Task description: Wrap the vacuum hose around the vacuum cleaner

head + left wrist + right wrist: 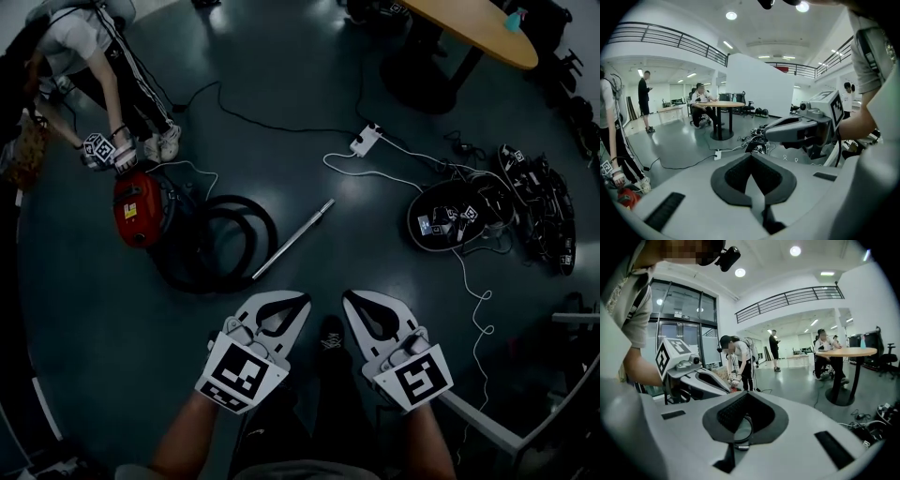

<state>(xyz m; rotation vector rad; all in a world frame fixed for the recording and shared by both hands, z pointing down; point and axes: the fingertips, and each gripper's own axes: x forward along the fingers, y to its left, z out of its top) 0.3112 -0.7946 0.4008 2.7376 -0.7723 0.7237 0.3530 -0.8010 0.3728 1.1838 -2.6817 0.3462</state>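
Head view: the left gripper and right gripper are hanging closed and empty, well apart from the red vacuum cleaner; its hose is lying coiled beside it. Left gripper view: jaws are meeting on nothing. Right gripper view: likewise. Wrapping looks unstarted; the next move calls for reaching the hose with opened jaws.

Floor: seen as smooth and glossy, with reflected light on it.
Vacuum cleaner: red shell, read as glossy hard plastic.
Vacuum hose: black and matt; finer texture cannot be told.
Wand tube: seen as smooth bright metal.
Round table: top shown as smooth pale wood.
Left gripper and right gripper: shells seen as smooth matt light-grey plastic; pads are shown dark and finely ribbed.
Marker cubes: faced with matt black-and-white print.
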